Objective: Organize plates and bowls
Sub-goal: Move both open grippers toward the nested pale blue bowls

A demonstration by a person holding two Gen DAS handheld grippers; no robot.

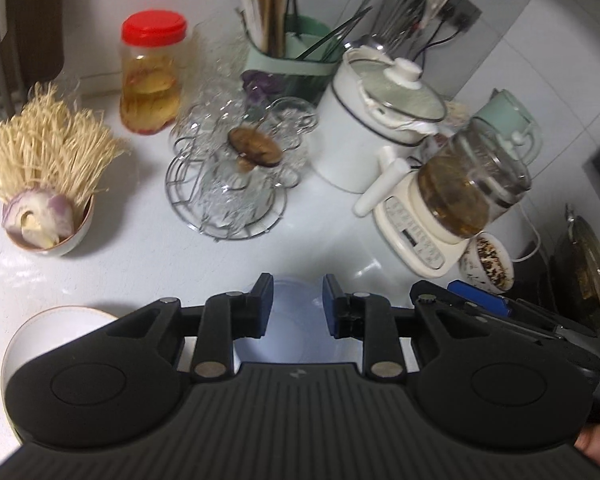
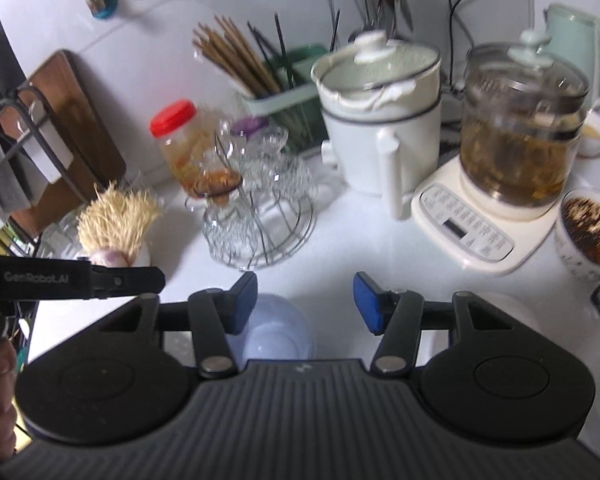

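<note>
White counter [image 1: 140,248] crowded: jar [image 1: 152,76], glass rack [image 1: 224,184], kettle [image 1: 472,188].

We log colours | bowl [image 1: 292,332] on white tabletop [image 1: 140,264]: pale blue | jar lid [image 1: 154,28] beyond bowl: red | utensil caddy [image 1: 296,68]: mint green | left tongs [image 1: 294,304] pads: blue, frame black | speckled cup [image 2: 588,232] right of bowl: brown-and-white.

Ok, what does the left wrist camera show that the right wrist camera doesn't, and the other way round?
Only the left wrist view shows the white bowl with a thin brown rim at lower left and the dark glass-lidded pan at far right. Only the right wrist view shows the wooden cutting board leaning on the wall. Both show the pale blue translucent plastic bowl below open fingers, and the red-lidded clear jar.
</note>
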